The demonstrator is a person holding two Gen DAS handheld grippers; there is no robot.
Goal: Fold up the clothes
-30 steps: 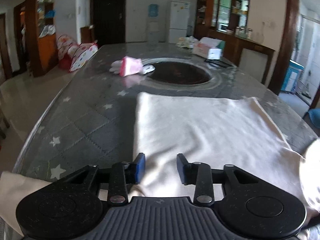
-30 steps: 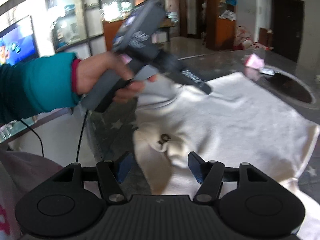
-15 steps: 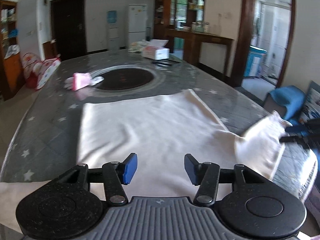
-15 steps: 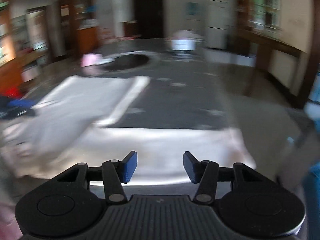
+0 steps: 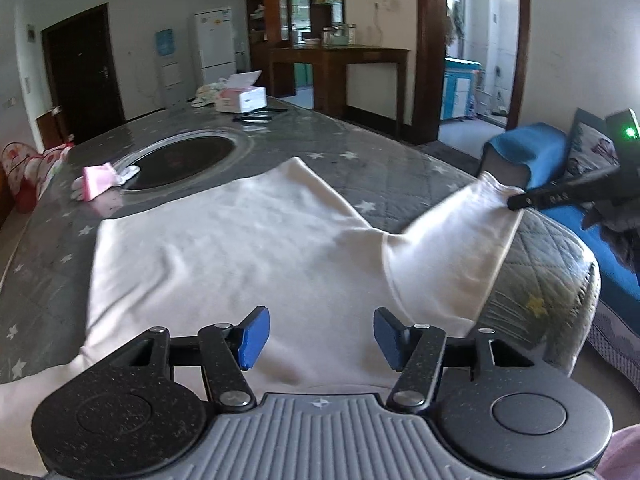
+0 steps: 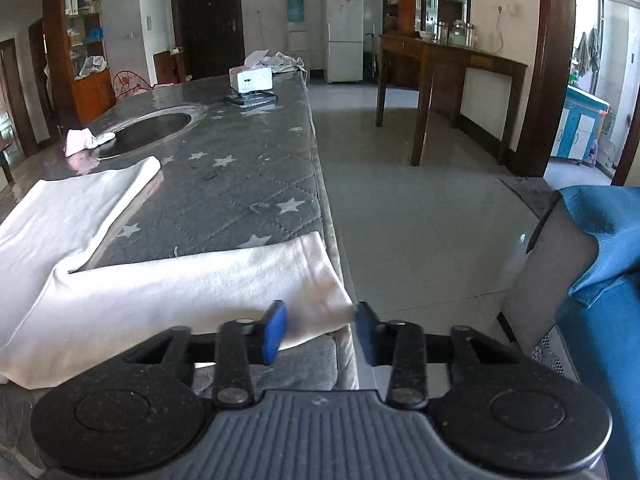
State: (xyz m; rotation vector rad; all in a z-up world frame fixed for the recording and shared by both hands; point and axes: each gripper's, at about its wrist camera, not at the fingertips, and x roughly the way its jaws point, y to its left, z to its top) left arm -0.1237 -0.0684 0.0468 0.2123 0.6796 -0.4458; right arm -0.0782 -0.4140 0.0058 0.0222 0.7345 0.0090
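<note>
Cream garment [image 5: 248, 248] spread flat on grey star-print tabletop [image 5: 360, 168], body toward near end. One sleeve [image 6: 192, 284] stretched sideways to tabletop's right edge, cuff at very edge.

Right gripper [image 6: 320, 330] at that cuff: jaws closing, cuff end between blue pads, pads not plainly pressing yet. From left wrist view, cuff lifted off tabletop at its tip.

Left gripper [image 5: 320, 338] above garment's near part: jaws spread, opening, nothing between them.

Pink cloth [image 5: 98, 180] beside dark round inset [image 5: 180, 160]; tissue box [image 5: 248, 98] at far end.

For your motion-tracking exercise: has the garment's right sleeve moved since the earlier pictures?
Yes. The sleeve, earlier bunched on the garment's body, now stretches out toward the table edge, its cuff between the closing right claw.
</note>
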